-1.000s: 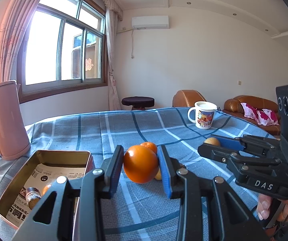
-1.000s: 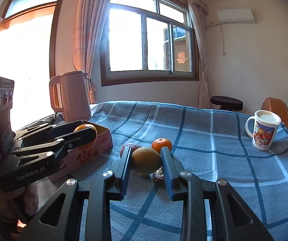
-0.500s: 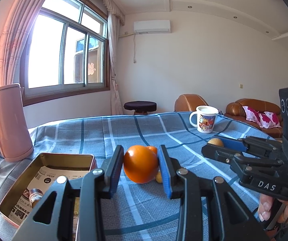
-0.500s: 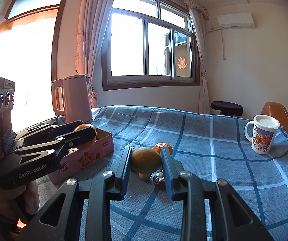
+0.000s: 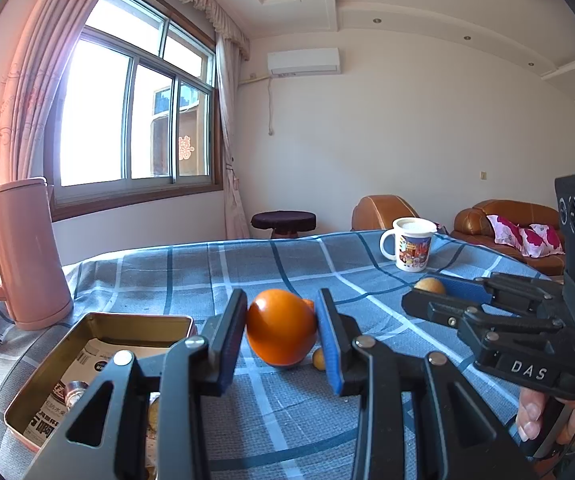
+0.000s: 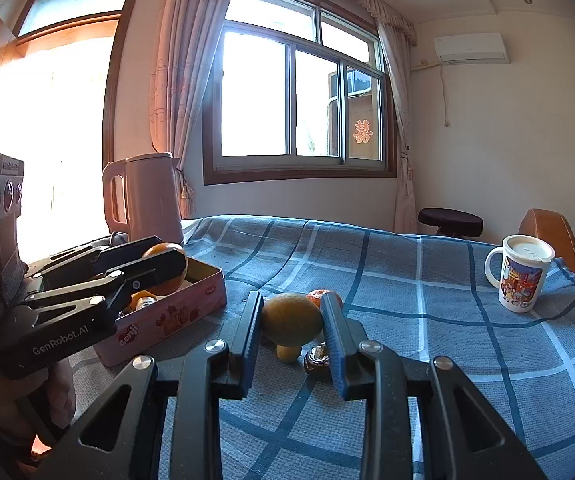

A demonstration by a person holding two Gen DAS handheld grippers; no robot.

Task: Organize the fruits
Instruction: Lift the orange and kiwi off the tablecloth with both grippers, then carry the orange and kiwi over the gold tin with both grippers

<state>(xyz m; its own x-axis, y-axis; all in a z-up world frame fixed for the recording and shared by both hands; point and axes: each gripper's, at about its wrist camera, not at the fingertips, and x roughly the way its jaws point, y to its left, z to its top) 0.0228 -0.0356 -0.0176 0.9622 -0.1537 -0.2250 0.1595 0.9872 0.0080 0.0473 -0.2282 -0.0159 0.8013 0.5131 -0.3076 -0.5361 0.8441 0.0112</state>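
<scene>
now left gripper clamping orange beside tin rim, right gripper clamping yellow fruit

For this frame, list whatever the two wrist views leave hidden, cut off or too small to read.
- Left wrist view: tin contents partly hidden behind the left gripper; the print on the paper lining is too small to read.
- Left wrist view: small yellow fruit mostly hidden behind the gripper finger.
- Right wrist view: tangerine mostly hidden behind the yellow-green fruit.
- Right wrist view: dark object beside the right gripper, unidentifiable, partly covered.
</scene>
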